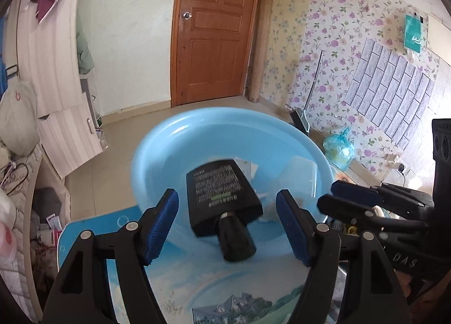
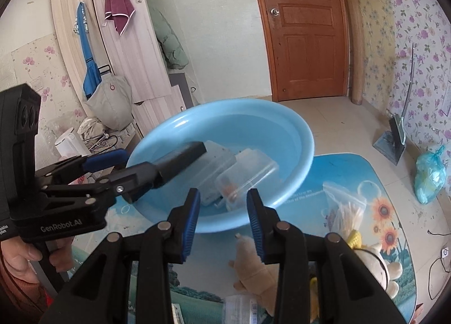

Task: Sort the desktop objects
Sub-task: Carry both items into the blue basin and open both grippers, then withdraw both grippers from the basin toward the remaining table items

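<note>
My left gripper (image 1: 227,222) gapes wide, gripping nothing, the black bottle (image 1: 222,197) lying loose between its pads over the blue basin (image 1: 157,149) (my right gripper (image 2: 224,222) half open, empty).

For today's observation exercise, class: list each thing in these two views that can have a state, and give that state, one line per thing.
Left gripper: open, black bottle between its fingers but not clamped.
Right gripper: open, holding nothing.
Black bottle: capped, tilted over the basin's near rim.
Blue basin: upright, tipped slightly, holds clear boxes.
Clear plastic boxes: lids shut, lying in the basin.
Zip bag: on the table, seal unclear.
Door: closed.
</note>
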`<state>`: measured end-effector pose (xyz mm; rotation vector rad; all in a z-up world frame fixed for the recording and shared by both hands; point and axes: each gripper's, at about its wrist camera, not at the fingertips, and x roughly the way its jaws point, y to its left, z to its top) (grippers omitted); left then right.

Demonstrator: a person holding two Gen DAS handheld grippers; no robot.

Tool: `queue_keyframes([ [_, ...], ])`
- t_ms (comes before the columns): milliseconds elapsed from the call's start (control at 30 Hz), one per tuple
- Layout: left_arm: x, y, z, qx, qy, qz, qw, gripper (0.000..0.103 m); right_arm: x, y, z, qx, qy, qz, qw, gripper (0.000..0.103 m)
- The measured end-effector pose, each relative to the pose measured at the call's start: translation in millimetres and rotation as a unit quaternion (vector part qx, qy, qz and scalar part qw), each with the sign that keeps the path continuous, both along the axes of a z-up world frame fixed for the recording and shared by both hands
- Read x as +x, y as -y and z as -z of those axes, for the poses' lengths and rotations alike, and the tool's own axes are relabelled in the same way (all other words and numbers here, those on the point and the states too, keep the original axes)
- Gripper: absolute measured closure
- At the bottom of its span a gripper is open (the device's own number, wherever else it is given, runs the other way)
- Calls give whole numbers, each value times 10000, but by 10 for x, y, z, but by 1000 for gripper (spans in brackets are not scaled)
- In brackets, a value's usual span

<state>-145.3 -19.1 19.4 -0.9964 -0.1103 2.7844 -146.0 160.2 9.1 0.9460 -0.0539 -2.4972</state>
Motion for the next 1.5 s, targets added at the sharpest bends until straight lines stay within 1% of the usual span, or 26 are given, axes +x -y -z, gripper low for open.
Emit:
queue_keyframes([
  [333, 382, 77, 95, 30, 144, -130, 9998, 27, 289, -179, 62, -22, 206, 287, 9994, 69],
  [467, 539, 60, 141, 59, 203, -85, 9997, 19, 430, -289, 121, -58, 278, 385, 9989, 69],
  [600, 667, 16, 246, 114, 342, -51, 9993, 18, 495, -417, 190, -39, 439, 658, 9969, 69],
  [700, 764, -50, 339, 64, 465, 18, 9989, 17, 586, -468, 185, -43, 384, 707, 9967, 69],
  [767, 825, -91, 392, 27, 508, 60, 9987, 14, 657, -486, 191, 8, 350, 697, 9970, 69],
  [867, 912, -160, 472, 33, 599, 128, 9981, 12, 752, -518, 229, 89, 339, 702, 9969, 68],
  [967, 1002, -240, 539, -50, 650, 175, 9977, 10, 833, -582, 297, 106, 401, 769, 9962, 62],
  [1033, 1059, -287, 585, -98, 663, 209, 9975, 9, 882, -627, 347, 92, 435, 823, 9956, 59],
  [1367, 1224, -440, 801, -245, 840, 474, 9950, 9, 1016, -759, 558, 210, 637, 856, 9941, 59],
  [1500, 1228, -532, 870, -160, 959, 625, 9933, 9, 1037, -744, 571, 194, 646, 793, 9946, 59],
])
